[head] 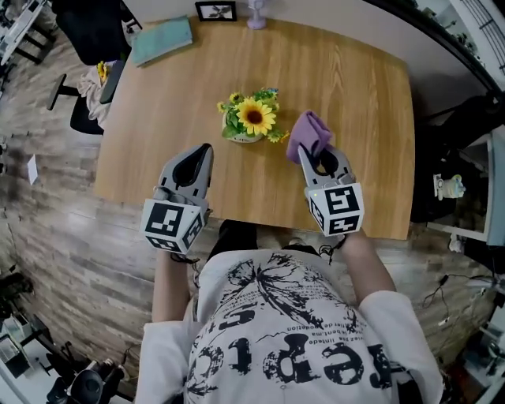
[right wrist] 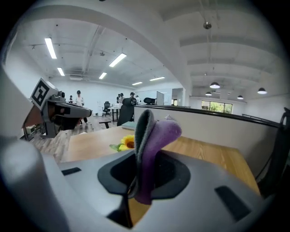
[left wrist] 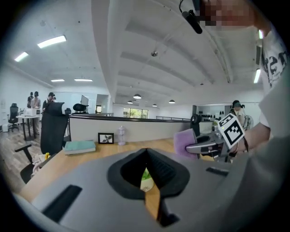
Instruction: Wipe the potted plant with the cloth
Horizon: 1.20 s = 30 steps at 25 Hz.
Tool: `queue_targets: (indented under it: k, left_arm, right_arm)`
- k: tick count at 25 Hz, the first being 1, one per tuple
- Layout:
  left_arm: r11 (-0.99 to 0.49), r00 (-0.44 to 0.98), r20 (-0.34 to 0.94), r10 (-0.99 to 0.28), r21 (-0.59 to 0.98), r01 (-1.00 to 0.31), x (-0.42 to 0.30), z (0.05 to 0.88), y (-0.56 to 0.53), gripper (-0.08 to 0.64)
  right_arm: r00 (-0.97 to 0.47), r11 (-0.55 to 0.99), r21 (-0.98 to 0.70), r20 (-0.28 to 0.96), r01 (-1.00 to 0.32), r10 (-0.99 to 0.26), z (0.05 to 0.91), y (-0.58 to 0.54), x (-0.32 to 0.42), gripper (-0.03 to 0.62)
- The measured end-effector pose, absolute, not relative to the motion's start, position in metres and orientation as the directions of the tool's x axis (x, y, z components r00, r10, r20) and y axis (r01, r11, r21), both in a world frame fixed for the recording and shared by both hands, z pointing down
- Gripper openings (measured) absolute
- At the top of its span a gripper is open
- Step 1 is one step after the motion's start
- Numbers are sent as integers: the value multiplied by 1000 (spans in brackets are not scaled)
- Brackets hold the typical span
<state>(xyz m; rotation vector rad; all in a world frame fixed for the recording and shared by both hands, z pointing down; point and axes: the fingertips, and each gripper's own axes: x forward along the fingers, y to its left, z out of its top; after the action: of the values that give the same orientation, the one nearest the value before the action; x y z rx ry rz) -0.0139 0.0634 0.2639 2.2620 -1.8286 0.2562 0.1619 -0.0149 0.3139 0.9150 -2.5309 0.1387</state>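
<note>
The potted plant (head: pixel 251 120), a sunflower with small blooms in a pale pot, stands mid-table. My right gripper (head: pixel 309 154) is shut on a purple cloth (head: pixel 308 134), which sticks up just right of the plant. The right gripper view shows the cloth (right wrist: pixel 156 136) folded between the jaws, with the sunflower (right wrist: pixel 128 142) beyond on the left. My left gripper (head: pixel 207 148) hovers near the table's front edge, left of and nearer than the plant, shut and holding nothing. In the left gripper view the pot (left wrist: pixel 146 179) peeks through below the closed jaws, and the cloth (left wrist: pixel 183 141) shows at right.
The wooden table (head: pixel 355 95) carries a teal book (head: pixel 162 39), a small picture frame (head: pixel 215 11) and a pale bottle (head: pixel 256 16) along its far edge. An office chair (head: pixel 87 87) stands off the table's left side.
</note>
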Motion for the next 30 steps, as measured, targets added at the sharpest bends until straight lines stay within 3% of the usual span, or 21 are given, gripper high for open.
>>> queue_targets:
  k: [7, 14, 30]
  left_arm:
    - [-361, 370, 375, -850, 97, -928, -36, 321, 15, 3]
    - [-473, 487, 459, -743, 153, -867, -39, 380, -20, 3]
    - [-567, 592, 475, -651, 214, -795, -33, 431, -35, 3]
  right_arm:
    - [-508, 669, 89, 578, -738, -638, 375, -48, 158, 72]
    - [-410, 624, 65, 701, -779, -584, 428, -61, 149, 74]
    - [-507, 759, -1, 744, -651, -434, 474, -56, 79, 74]
